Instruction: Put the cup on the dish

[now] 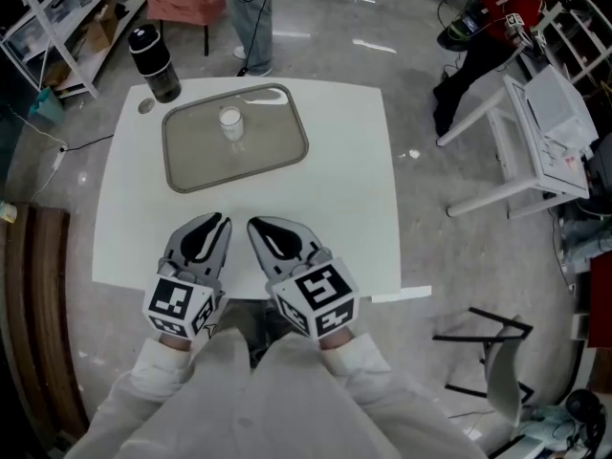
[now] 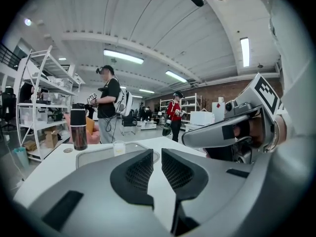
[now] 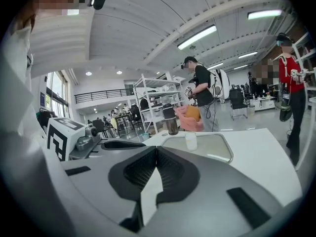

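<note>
A small pale cup [image 1: 230, 120] stands upright inside the grey dish [image 1: 206, 161], a shallow tray at the far side of the white table [image 1: 354, 161]. In the left gripper view the cup [image 2: 118, 148] and dish [image 2: 94, 155] lie far ahead; the right gripper view shows the cup [image 3: 190, 140] on the dish [image 3: 217, 148] too. My left gripper [image 1: 215, 221] hovers over the table's near edge, well short of the dish, its jaws a narrow gap apart [image 2: 156, 153] with nothing between them. My right gripper [image 1: 258, 225] sits beside it, tips touching [image 3: 156, 150], holding nothing.
A black flask [image 1: 155, 62] stands at the table's far left corner, just beyond the dish. A person [image 1: 251, 12] stands behind the table. White furniture [image 1: 535, 142] and a toppled chair [image 1: 497, 352] are on the floor to the right.
</note>
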